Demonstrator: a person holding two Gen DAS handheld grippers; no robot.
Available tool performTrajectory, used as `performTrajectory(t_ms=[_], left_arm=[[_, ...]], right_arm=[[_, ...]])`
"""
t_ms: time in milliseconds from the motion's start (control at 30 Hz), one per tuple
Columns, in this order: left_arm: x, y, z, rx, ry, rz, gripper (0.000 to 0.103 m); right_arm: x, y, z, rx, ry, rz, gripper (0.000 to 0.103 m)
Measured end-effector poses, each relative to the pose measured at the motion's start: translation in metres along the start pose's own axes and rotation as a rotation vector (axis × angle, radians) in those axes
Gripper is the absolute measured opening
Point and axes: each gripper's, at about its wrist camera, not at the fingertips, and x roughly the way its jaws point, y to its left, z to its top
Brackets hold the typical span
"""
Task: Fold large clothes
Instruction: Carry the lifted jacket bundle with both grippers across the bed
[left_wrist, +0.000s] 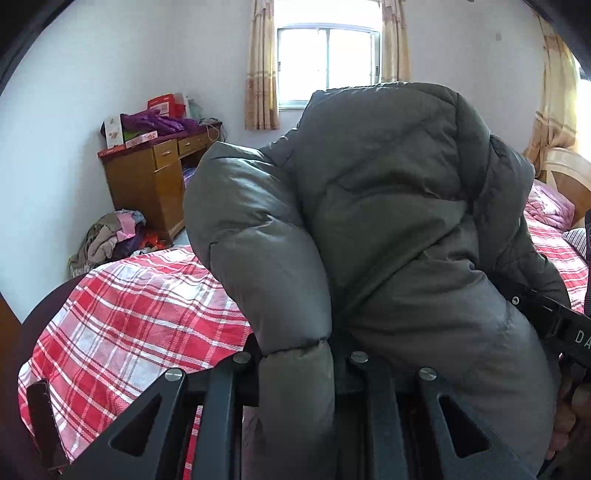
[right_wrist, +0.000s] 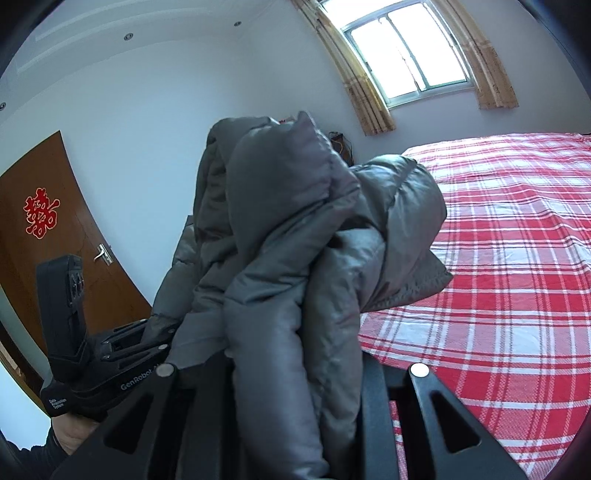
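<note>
A big grey puffer jacket (left_wrist: 388, 206) hangs bunched in the air over a bed with a red plaid sheet (left_wrist: 140, 306). My left gripper (left_wrist: 301, 365) is shut on a padded fold of it at the bottom of the left wrist view. The right gripper's black body (left_wrist: 561, 325) shows at that view's right edge, against the jacket. In the right wrist view the jacket (right_wrist: 295, 240) rises in front of the camera and my right gripper (right_wrist: 295, 369) is shut on a thick fold. The left gripper (right_wrist: 147, 332), held by a hand (right_wrist: 74, 435), bites the jacket's left side. The plaid sheet (right_wrist: 498, 240) spreads out to the right.
A wooden desk (left_wrist: 151, 184) piled with boxes and purple cloth stands by the far wall, and a heap of clothes (left_wrist: 110, 240) lies on the floor beside it. A pink quilt (left_wrist: 546, 210) and a headboard sit at the right. A brown door (right_wrist: 62, 240) is left, a curtained window (right_wrist: 406, 55) behind.
</note>
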Motion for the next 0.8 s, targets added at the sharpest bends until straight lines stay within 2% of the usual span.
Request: performTrajectory(t_ms=[367,800], left_arm=[[0.020,0.028,-0.006,-0.041,0.039,0.013,0.020],[0.044,0.048,-0.020,-0.059,0.087,0.027,0.020]], right_arm=[[0.033,0.003,0.012,-0.027,0.066,-0.009,0.023],[0.057,0.000,0.002,-0.026,0.136,-0.015,0.023]])
